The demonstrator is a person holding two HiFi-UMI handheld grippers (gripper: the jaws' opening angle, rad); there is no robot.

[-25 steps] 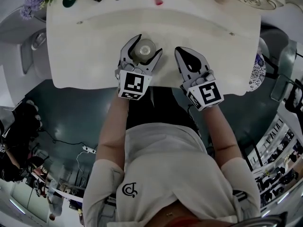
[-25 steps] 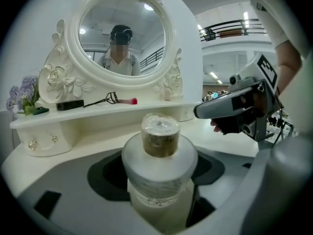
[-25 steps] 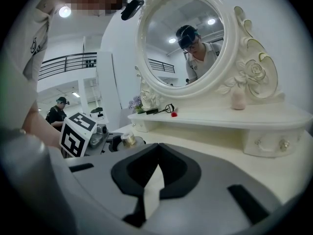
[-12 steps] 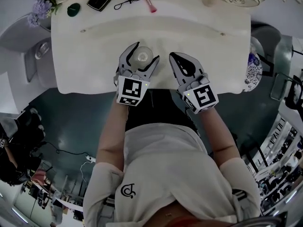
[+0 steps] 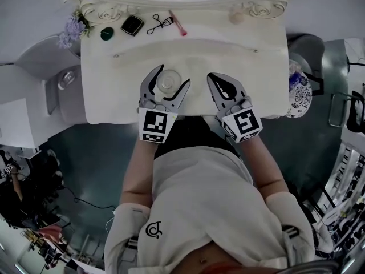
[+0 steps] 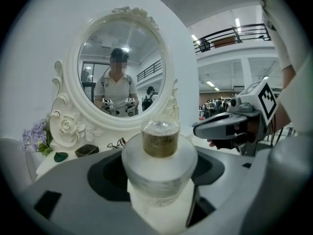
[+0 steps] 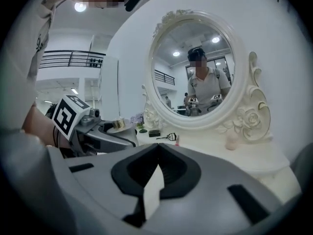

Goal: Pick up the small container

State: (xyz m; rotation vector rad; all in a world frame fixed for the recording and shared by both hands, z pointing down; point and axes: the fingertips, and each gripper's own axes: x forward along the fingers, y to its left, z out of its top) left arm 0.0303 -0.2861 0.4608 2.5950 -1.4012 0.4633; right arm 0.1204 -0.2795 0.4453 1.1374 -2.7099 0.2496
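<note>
The small container [image 5: 169,82] is a frosted round jar with a gold neck and a clear cap. It sits between the jaws of my left gripper [image 5: 173,76], above the front part of the white dressing table [image 5: 251,79]. In the left gripper view the jar [image 6: 159,160] fills the gap and both jaws press on its sides, so the left gripper [image 6: 159,182] is shut on it. My right gripper [image 5: 219,82] hovers just right of it, jaws together and holding nothing. In its own view the right gripper [image 7: 157,153] has its tips touching.
An ornate oval mirror [image 6: 120,67] stands at the table's back. Along the back edge lie a black compact [image 5: 132,24], an eyelash curler [image 5: 161,23], a pink stick [image 5: 178,24], a green lid [image 5: 106,33], purple flowers [image 5: 69,33] and a small pale bottle [image 5: 235,17].
The head view has pulled back, so the mirror's frame and the table's back edge now show. Both grippers keep their pose and the jar stays between the left jaws.
</note>
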